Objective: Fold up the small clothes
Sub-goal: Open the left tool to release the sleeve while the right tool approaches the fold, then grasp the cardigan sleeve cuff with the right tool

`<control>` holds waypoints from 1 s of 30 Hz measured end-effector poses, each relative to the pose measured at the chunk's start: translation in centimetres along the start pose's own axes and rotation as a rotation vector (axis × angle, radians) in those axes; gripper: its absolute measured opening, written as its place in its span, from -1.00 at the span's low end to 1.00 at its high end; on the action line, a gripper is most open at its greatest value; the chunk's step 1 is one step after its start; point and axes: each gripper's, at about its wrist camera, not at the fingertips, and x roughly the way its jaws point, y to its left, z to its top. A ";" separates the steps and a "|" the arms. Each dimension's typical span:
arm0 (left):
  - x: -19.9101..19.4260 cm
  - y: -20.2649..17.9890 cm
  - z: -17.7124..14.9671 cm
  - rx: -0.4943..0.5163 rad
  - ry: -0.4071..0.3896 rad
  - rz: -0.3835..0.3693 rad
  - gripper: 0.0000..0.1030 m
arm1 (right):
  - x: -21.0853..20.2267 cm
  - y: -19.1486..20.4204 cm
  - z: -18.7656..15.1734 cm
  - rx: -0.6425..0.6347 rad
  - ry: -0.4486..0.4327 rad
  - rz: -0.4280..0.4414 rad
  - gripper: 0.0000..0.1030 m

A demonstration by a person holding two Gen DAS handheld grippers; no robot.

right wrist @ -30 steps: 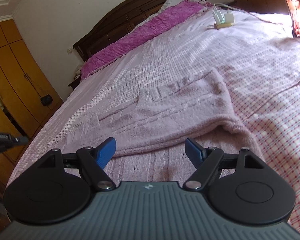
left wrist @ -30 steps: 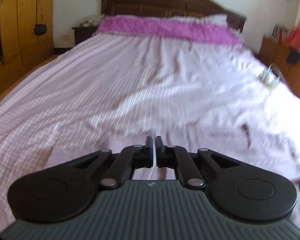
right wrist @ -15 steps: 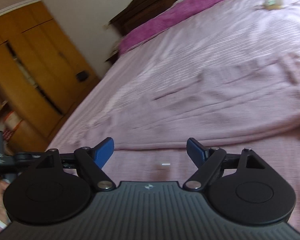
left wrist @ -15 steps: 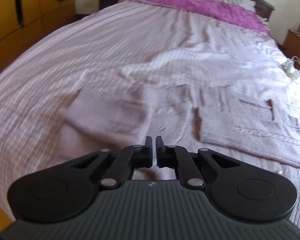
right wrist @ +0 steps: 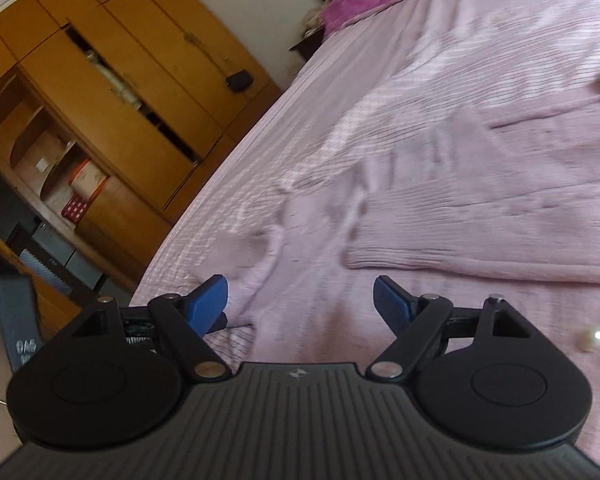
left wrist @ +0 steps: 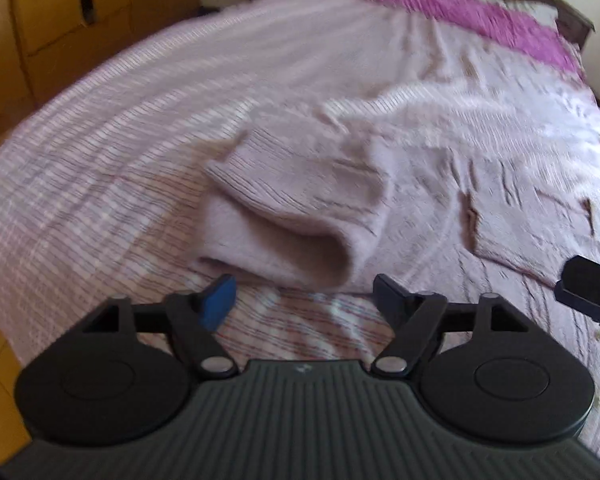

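A pale lilac knitted sweater (left wrist: 512,216) lies spread on the pink checked bedspread (left wrist: 100,168). One sleeve (left wrist: 296,220) is doubled over itself, and its rounded fold faces my left gripper (left wrist: 302,294). That gripper hovers just in front of the fold with its jaws opening and nothing between the pads. In the right wrist view the sweater body (right wrist: 480,200) lies ahead to the right. The sleeve (right wrist: 268,264) trails down toward the left blue pad (right wrist: 210,300). My right gripper (right wrist: 298,296) stands open above it, gripping nothing.
A wooden wardrobe (right wrist: 112,92) and dark boxes on the floor (right wrist: 16,320) stand beyond the bed's left edge. A magenta pillow band (left wrist: 440,4) lies at the headboard. A small pearl-like bead (right wrist: 588,338) rests on the bedspread. Part of the other gripper (left wrist: 588,292) shows at the right edge.
The left gripper's jaws went from shut to wide apart as it dipped toward the folded sleeve. The right gripper swung left across the bed toward the sleeve and stayed open.
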 end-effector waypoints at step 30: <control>0.8 4.4 -1.0 -0.046 -0.021 -0.011 0.50 | 13.1 5.8 1.5 -0.048 0.004 0.066 -0.81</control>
